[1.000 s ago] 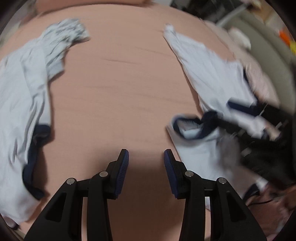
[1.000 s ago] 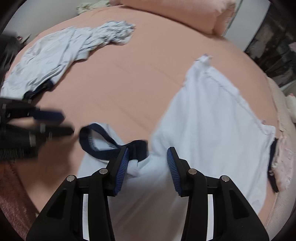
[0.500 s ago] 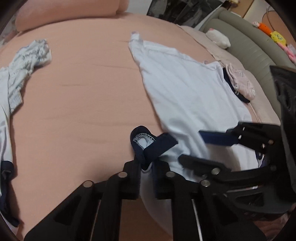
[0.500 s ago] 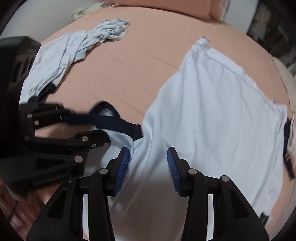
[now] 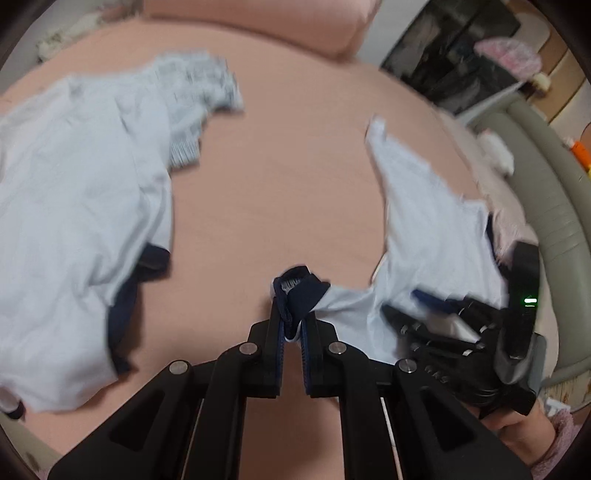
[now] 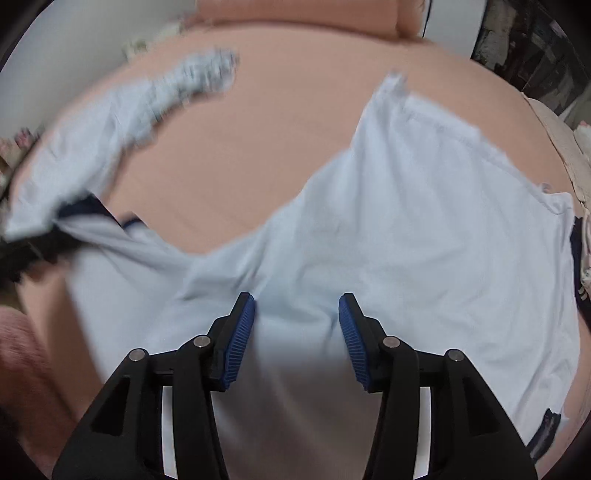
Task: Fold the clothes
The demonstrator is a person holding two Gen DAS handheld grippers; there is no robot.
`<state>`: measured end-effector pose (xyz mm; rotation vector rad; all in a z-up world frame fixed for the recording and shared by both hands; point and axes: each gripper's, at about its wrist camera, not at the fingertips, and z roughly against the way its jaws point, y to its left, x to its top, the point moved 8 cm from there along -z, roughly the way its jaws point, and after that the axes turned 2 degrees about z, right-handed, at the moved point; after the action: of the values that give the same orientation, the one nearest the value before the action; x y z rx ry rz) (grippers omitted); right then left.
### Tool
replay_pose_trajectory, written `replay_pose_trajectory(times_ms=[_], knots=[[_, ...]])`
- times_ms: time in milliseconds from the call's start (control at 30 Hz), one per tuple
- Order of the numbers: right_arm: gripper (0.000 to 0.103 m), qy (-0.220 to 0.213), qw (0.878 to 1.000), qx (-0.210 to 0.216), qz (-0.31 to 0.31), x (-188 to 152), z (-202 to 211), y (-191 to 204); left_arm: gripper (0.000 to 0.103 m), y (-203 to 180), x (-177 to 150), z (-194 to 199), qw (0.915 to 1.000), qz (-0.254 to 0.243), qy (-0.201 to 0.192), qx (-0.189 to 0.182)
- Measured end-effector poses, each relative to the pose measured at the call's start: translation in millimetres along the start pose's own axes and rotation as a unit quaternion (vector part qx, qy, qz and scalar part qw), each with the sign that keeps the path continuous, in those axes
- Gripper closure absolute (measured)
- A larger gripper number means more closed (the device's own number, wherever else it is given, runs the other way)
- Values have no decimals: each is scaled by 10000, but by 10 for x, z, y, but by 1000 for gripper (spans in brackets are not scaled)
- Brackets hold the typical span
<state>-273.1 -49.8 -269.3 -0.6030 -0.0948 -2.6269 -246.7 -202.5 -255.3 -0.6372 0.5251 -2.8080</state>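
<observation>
A pale blue T-shirt with navy trim lies spread on the pink bed; the left wrist view shows the same T-shirt at the right. My left gripper is shut on its navy collar and pulls it leftward, so the cloth stretches taut. In the right wrist view that pulled collar sits at the far left. My right gripper hovers open just above the shirt's body, with only cloth below its fingers. The right gripper also shows in the left wrist view, blurred, over the shirt.
A second pale shirt with navy trim and a striped garment lie crumpled on the left of the bed. A pink pillow sits at the head. A grey sofa runs along the right.
My left gripper closed on the navy collar and has dragged it left, stretching the shirt. My right gripper stayed open and shifted over the shirt's body.
</observation>
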Motion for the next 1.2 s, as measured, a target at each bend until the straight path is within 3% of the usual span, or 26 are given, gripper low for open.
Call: replay_pose_trajectory(times_ms=[67, 133, 200, 367, 600, 733, 900, 967, 1000, 1167, 1200], knots=[[51, -41, 9999, -128, 44, -6, -32, 0, 87, 46, 56, -78, 9998, 152, 72, -43], [51, -126, 9999, 29, -18, -85, 117, 21, 67, 70, 183, 33, 9987, 302, -275, -302], [51, -220, 9994, 248, -102, -179, 307, 46, 56, 105, 236, 132, 9962, 502, -528, -477], [51, -347, 9973, 648, -15, -535, 715, 186, 56, 134, -1, -3, 9972, 657, -95, -346], [51, 150, 9994, -45, 322, -1348, 637, 92, 57, -135, -658, 14, 9977, 482, 434, -201], [51, 261, 9996, -132, -36, -1471, 762, -39, 57, -397, -1053, 41, 9969, 398, 577, -349], [51, -302, 9978, 504, -302, -1461, 1040, 101, 57, -565, -1168, -1, 9972, 379, 516, -397], [49, -491, 9976, 480, -117, -1388, 1036, 202, 63, -575, -1132, -30, 9989, 208, 379, -171], [49, -477, 9980, 406, 50, -1349, 973, 255, 72, -548, -1110, -35, 9995, 120, 300, 58], [51, 118, 9997, -160, 127, -1436, 605, 93, 73, -191, -947, 116, 9961, 57, -45, 878], [51, 162, 9994, -269, 119, -1479, 624, 39, 73, -110, -910, 174, 9959, 144, -109, 889]])
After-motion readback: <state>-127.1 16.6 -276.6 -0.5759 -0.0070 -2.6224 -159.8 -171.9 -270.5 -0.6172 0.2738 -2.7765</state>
